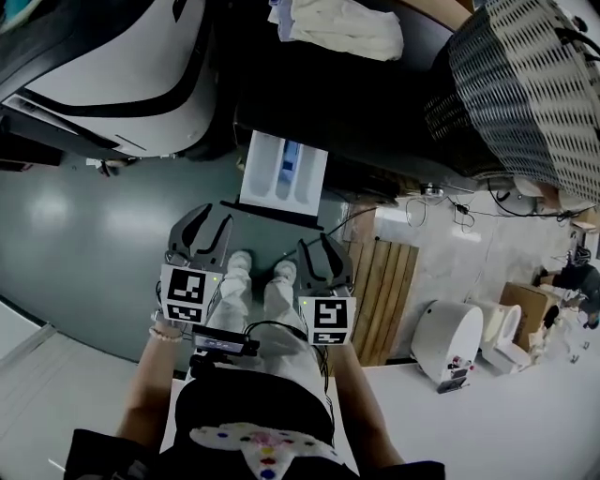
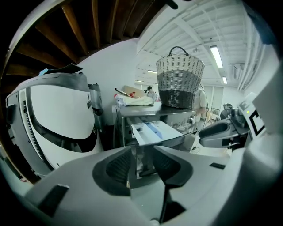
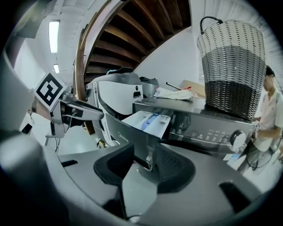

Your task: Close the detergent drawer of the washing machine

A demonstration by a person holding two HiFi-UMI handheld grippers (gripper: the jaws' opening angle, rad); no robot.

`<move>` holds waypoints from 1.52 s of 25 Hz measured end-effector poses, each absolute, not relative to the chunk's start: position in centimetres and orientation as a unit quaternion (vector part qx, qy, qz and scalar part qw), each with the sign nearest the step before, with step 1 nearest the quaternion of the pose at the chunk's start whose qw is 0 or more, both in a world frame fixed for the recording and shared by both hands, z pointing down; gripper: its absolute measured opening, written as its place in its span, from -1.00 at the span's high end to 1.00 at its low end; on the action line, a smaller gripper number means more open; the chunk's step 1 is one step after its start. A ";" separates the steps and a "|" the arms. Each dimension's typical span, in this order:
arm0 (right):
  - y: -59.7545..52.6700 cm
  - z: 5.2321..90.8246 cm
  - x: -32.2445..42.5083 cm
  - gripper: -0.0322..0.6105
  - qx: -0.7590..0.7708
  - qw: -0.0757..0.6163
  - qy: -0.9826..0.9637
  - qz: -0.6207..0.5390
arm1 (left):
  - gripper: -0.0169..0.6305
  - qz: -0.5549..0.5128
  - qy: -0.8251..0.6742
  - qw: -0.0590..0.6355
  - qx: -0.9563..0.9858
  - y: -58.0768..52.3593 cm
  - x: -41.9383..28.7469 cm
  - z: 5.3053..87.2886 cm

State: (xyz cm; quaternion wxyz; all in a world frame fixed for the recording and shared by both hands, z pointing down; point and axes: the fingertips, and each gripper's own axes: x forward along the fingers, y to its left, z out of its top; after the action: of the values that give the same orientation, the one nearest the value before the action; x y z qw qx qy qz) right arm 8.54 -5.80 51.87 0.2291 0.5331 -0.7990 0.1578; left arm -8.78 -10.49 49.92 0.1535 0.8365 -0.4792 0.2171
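The detergent drawer [image 1: 281,173] stands pulled out of the dark washing machine [image 1: 375,112]. It is white with a blue compartment and a dark front panel. In the head view my left gripper [image 1: 202,232] and my right gripper [image 1: 322,255] sit side by side just short of that front panel. Both are open with nothing between the fingers. The left gripper view has the drawer [image 2: 154,131] ahead and slightly above the left gripper [image 2: 142,165]. In the right gripper view the drawer [image 3: 148,121] juts out beyond the right gripper [image 3: 143,165].
A woven basket [image 1: 525,84] and a pale cloth [image 1: 342,23] rest on the machine's top. A white machine with a big door [image 1: 112,84] stands to the left. A wooden slatted panel [image 1: 380,291] and white fixtures [image 1: 450,337] are at the right. A person [image 3: 267,114] stands beyond the basket.
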 end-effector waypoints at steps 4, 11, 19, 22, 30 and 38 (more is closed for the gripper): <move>-5.5 54.3 8.8 0.46 0.546 0.243 -0.784 0.168 | 0.48 0.217 -0.472 0.165 0.839 -10.3 -8.8 52.3; -5.7 57.2 9.9 0.45 0.582 0.244 -0.751 0.191 | 0.48 0.233 -0.474 0.168 0.833 -10.7 -8.9 54.9; -6.5 58.5 9.4 0.45 0.592 0.244 -0.744 0.190 | 0.48 0.215 -0.471 0.209 0.830 -10.8 -8.5 57.2; -6.7 58.5 9.3 0.45 0.601 0.234 -0.737 0.201 | 0.48 0.217 -0.474 0.210 0.827 -10.8 -8.7 57.3; -7.1 58.6 9.7 0.46 0.628 0.234 -0.715 0.201 | 0.49 0.227 -0.468 0.211 0.828 -10.9 -8.5 57.4; -7.4 58.7 9.8 0.46 0.630 0.235 -0.712 0.202 | 0.51 0.236 -0.470 0.208 0.825 -11.1 -8.4 57.6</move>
State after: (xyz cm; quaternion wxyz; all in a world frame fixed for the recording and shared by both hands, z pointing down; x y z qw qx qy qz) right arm 9.79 -7.43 58.74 0.2350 0.6298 -0.7123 0.2019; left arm -8.39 -11.11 57.61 0.2080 0.8247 -0.4699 0.2363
